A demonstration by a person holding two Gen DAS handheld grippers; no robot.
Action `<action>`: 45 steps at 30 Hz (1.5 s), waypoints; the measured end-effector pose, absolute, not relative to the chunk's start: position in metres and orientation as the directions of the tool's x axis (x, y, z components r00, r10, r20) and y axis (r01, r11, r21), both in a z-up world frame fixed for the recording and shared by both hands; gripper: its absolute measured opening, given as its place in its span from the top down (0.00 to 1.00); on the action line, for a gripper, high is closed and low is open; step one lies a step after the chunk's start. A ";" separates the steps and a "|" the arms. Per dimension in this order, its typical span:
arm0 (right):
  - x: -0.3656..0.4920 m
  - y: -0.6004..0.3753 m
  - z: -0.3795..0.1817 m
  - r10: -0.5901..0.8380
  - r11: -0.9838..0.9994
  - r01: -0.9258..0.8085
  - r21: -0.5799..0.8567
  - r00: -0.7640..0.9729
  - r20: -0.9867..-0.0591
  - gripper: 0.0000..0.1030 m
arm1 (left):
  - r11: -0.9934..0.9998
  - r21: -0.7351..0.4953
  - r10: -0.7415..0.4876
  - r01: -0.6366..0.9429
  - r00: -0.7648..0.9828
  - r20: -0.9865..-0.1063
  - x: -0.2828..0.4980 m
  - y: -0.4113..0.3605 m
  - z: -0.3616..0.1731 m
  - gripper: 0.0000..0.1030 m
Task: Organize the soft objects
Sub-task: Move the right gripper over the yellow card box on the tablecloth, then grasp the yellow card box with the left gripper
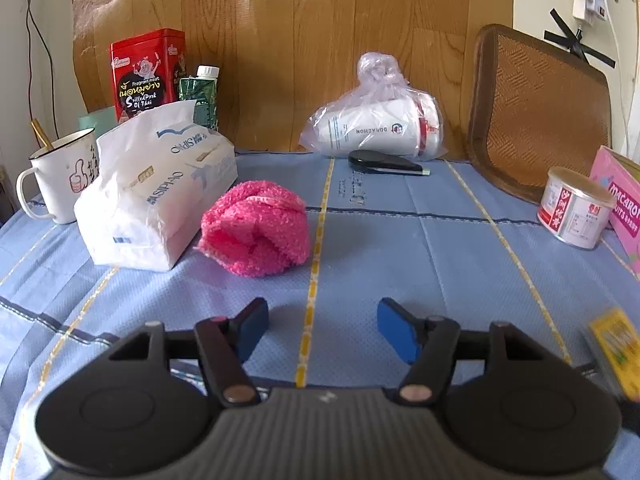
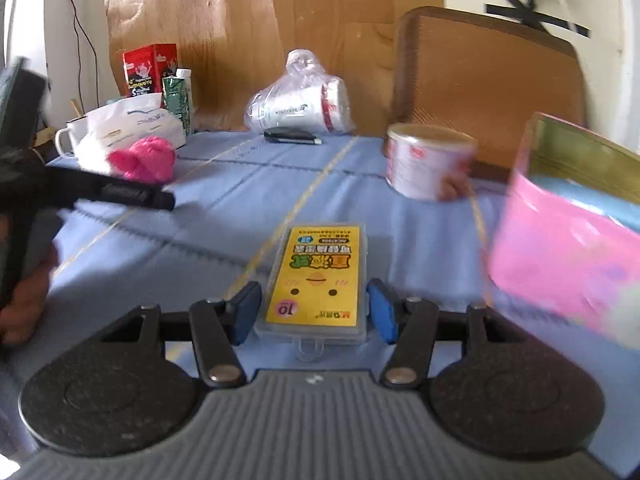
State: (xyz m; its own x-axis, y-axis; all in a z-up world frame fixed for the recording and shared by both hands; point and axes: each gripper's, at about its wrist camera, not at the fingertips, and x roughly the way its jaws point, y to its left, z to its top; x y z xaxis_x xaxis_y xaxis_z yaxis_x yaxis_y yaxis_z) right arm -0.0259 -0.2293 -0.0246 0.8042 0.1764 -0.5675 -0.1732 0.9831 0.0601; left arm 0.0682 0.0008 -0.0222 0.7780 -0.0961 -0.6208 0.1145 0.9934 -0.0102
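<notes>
Straddling a clear flat plastic case with yellow label [image 2: 316,280], the right claw [image 2: 316,308] risks grabbing it instead; the fluffy pink cloth bundle [image 1: 256,228] lies ahead-left of the wide, empty left claw [image 1: 322,330].

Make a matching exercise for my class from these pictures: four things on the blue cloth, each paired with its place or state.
Things:
1. pink fluffy cloth
2. white mug
3. yellow-labelled case
4. paper cups

Places or states:
A. tied in a clear plastic bag
B. between the right gripper's open fingers
C. beside the tissue pack
D. holds a gold-coloured handle

Pairs: 1-C, 2-D, 3-B, 4-A
</notes>
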 end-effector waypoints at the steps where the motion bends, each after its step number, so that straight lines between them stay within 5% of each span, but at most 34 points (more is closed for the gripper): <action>1: -0.036 -0.235 -0.026 0.179 0.983 -0.169 0.071 0.808 -0.561 0.41 | 0.994 -0.004 -0.091 0.113 0.778 -0.622 0.068 0.000 -0.022 0.39; 8: -0.069 -0.250 -0.031 0.155 0.988 -0.142 0.066 0.838 -0.523 0.40 | 0.995 0.036 -0.050 0.092 0.780 -0.624 0.068 -0.005 -0.023 0.33; 19: -0.084 -0.253 -0.033 0.139 0.990 -0.139 0.038 0.850 -0.509 0.25 | 0.992 0.103 0.002 0.078 0.790 -0.613 0.060 -0.016 -0.024 0.30; 35: -0.091 -0.251 -0.037 0.137 0.990 -0.141 0.028 0.865 -0.483 0.21 | 0.896 -0.180 -0.414 0.405 0.623 -0.664 0.010 -0.060 -0.006 0.29; 42: -0.094 -0.250 -0.041 0.128 0.991 -0.132 0.022 0.883 -0.452 0.18 | 0.776 -0.381 -0.608 0.502 0.436 -0.664 0.008 -0.082 -0.003 0.47; 45: -0.095 -0.249 -0.042 0.125 0.991 -0.129 0.021 0.889 -0.441 0.18 | 0.744 -0.401 -0.638 0.535 0.391 -0.663 0.003 -0.096 -0.004 0.48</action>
State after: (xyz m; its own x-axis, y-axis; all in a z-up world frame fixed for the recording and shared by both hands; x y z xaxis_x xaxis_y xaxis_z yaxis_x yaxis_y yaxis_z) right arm -0.0949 -0.2495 -0.0417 0.8886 0.1255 -0.4411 -0.1293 0.9914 0.0215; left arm 0.0035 -0.0957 -0.0038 0.3913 -0.6385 -0.6627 0.5348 0.7438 -0.4009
